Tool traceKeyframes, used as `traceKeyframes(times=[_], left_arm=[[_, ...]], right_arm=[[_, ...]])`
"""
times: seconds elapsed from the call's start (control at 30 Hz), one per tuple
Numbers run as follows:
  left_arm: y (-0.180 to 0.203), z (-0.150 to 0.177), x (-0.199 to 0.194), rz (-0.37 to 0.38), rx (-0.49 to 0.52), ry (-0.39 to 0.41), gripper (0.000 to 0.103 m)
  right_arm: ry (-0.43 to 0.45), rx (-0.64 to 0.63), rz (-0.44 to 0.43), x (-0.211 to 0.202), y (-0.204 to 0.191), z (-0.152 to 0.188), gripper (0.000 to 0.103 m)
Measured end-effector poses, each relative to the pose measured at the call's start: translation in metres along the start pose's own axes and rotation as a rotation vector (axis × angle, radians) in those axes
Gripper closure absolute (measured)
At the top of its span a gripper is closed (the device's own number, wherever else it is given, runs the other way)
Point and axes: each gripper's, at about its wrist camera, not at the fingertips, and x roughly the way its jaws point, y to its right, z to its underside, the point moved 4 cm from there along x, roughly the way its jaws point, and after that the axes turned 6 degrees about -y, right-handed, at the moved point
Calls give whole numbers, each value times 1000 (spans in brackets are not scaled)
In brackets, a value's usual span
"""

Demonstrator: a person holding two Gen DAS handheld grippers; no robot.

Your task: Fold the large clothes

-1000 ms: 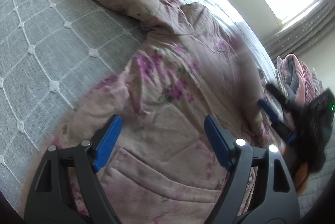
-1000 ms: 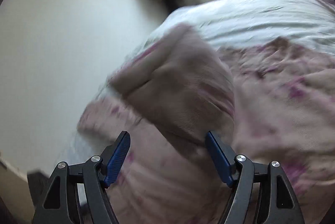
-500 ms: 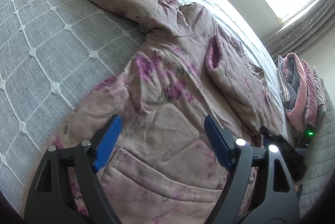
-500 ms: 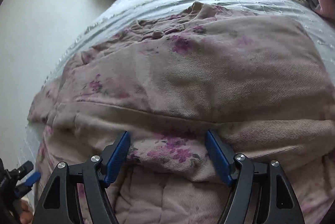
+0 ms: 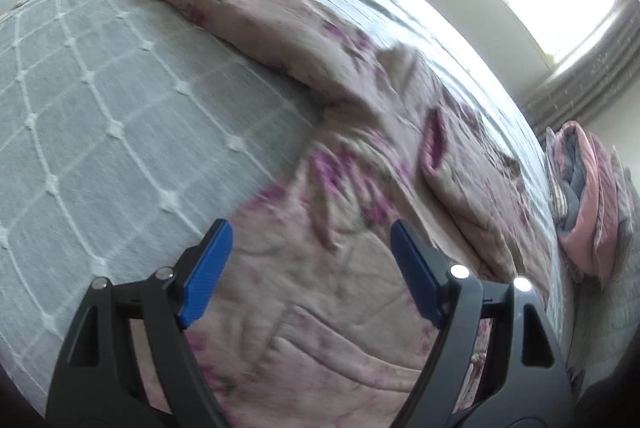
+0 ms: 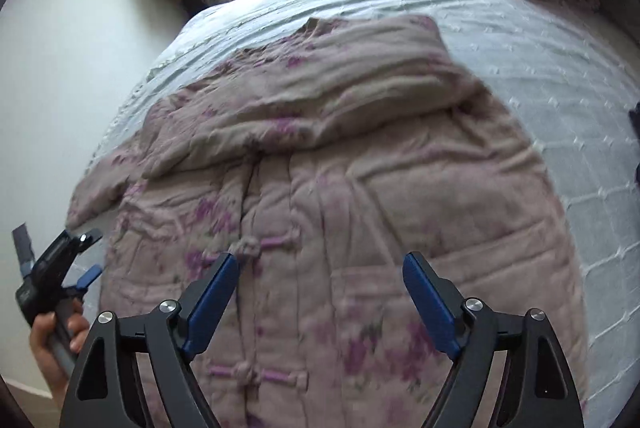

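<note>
jaws of the right gripper (image 6: 320, 302) opening, empty, now pulled back; its sleeve (image 6: 340, 95) lies folded across the jacket (image 6: 360, 228). left gripper (image 5: 310, 268) wide apart over the hem.

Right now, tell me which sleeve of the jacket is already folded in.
The sleeve on the window side: it lies folded across the jacket's chest. The other sleeve is stretched out flat on the bedspread, away from the body.

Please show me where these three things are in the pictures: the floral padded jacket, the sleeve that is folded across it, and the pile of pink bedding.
floral padded jacket (image 6: 400, 228), right wrist view, on its quilted front panel.
folded sleeve (image 6: 340, 95), right wrist view, on the middle of the sleeve lying across the chest.
pink bedding (image 5: 592, 195), left wrist view, on the pink outer layer.
</note>
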Motion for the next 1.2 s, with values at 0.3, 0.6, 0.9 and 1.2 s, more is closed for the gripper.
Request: traceKeyframes(times=[0.3,0.6,0.9,1.2], left_arm=[[-93,-52,-17,-154,-195,64,22],[-155,-161,6,-313,-194,85,22],[-173,-239,47,-230,-286,153,22],[-175,-260,76,-78,-405,220,39]], right_arm=[[59,-16,16,8,3,7,17],[41,-59,36,10,0,8,17],[11,-34,56,26,6,7,17],[-27,-34,33,40,-2,10,17]])
